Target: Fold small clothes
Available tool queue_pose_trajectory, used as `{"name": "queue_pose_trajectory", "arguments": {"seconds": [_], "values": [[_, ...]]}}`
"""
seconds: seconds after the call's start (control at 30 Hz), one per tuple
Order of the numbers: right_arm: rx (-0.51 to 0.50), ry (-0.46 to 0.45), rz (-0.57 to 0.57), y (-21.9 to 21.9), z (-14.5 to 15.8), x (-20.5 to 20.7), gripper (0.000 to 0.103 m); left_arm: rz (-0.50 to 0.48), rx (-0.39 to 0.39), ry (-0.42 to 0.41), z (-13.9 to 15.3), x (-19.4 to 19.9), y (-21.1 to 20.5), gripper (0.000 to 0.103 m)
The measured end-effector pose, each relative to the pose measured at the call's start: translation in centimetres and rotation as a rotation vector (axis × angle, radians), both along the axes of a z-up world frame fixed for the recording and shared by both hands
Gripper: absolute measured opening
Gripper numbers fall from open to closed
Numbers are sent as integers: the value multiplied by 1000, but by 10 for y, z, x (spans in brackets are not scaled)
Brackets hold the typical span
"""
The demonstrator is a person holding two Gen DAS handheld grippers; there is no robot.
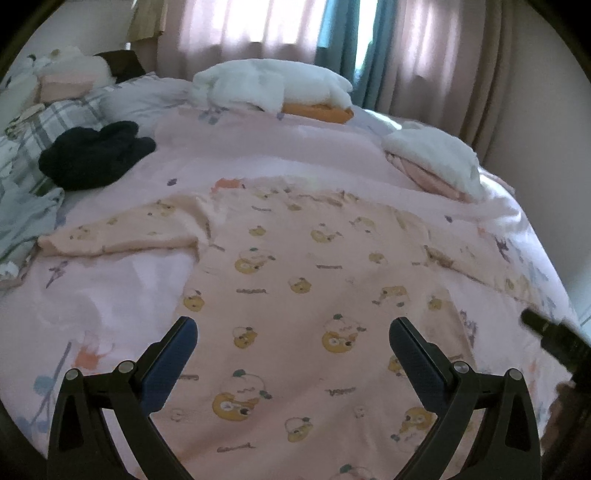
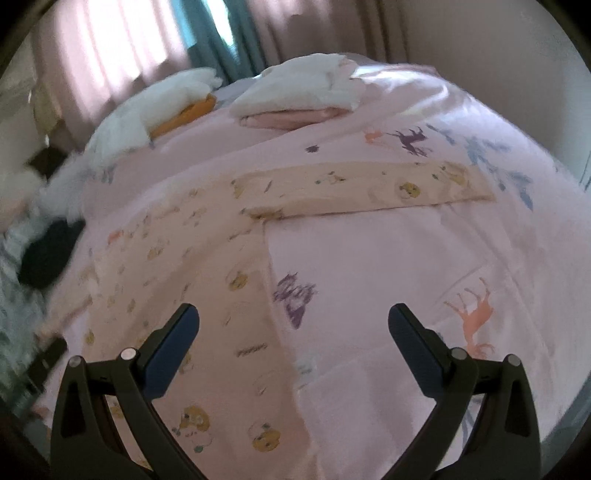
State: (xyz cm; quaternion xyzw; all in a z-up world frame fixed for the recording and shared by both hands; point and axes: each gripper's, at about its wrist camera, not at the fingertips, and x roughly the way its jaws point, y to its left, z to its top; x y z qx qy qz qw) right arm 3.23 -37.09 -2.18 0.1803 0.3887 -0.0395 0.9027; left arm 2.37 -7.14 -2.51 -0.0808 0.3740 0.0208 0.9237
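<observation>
A small peach shirt (image 1: 295, 266) printed with yellow bears lies spread flat on the pink bed cover (image 1: 110, 280), one sleeve (image 1: 122, 229) stretched to the left. My left gripper (image 1: 293, 328) hovers open over the shirt's lower body, nothing between its fingers. In the right wrist view the shirt (image 2: 192, 280) fills the left half, its other sleeve (image 2: 369, 188) reaching right. My right gripper (image 2: 293, 321) hangs open above the shirt's right side edge and the pink bed cover (image 2: 406, 258). The right gripper's dark tip (image 1: 550, 332) shows at the left view's right edge.
A black garment (image 1: 92, 155) lies in a heap at the left. Two folded piles sit at the back: white on orange (image 1: 273, 88) and white on pink (image 1: 436, 162). Plaid bedding (image 1: 55, 118) lies far left. Pink and teal curtains (image 1: 332, 33) hang behind the bed.
</observation>
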Motion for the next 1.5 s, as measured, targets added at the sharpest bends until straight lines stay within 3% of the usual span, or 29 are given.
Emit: {"name": "queue_pose_trajectory", "arguments": {"seconds": [0.13,0.3,0.4,0.47,0.57,0.67,0.8,0.9,1.0,1.03,1.07,1.1,1.17,1.3,1.5], "values": [[203,-17,-151,-92,-6,17,103,11,16,18,-6,4,-1,103],[363,10,-340,-190,-39,27,102,25,-11,24,-13,11,-2,103],[536,-10,-407,-231,-73,23,103,30,4,29,-18,16,-7,103],[603,-61,-407,-245,-79,23,102,35,17,36,-24,20,-11,103],[587,-135,-414,-248,-73,28,102,15,32,65,-34,27,-19,103],[558,-145,-422,-246,-78,41,102,-20,48,123,-48,35,-28,103],[526,-163,-418,-246,-74,55,97,-43,31,138,-52,35,-34,103],[539,-208,-415,-255,-81,62,84,-59,16,129,-50,31,-36,103],[495,-200,-471,-263,-93,57,44,-68,10,133,-49,31,-37,103],[482,-202,-491,-265,-97,53,23,-71,4,138,-50,31,-37,103],[505,-226,-515,-269,-104,46,10,-70,-1,142,-50,32,-36,103],[541,-235,-530,-274,-110,43,4,-66,-7,145,-50,32,-35,103],[602,-253,-523,-281,-113,38,1,-54,-13,152,-52,34,-34,103],[442,-212,-512,-267,-103,44,0,-47,-18,167,-55,35,-33,103],[464,-218,-512,-273,-109,44,0,-20,-23,143,-52,34,-29,103]]}}
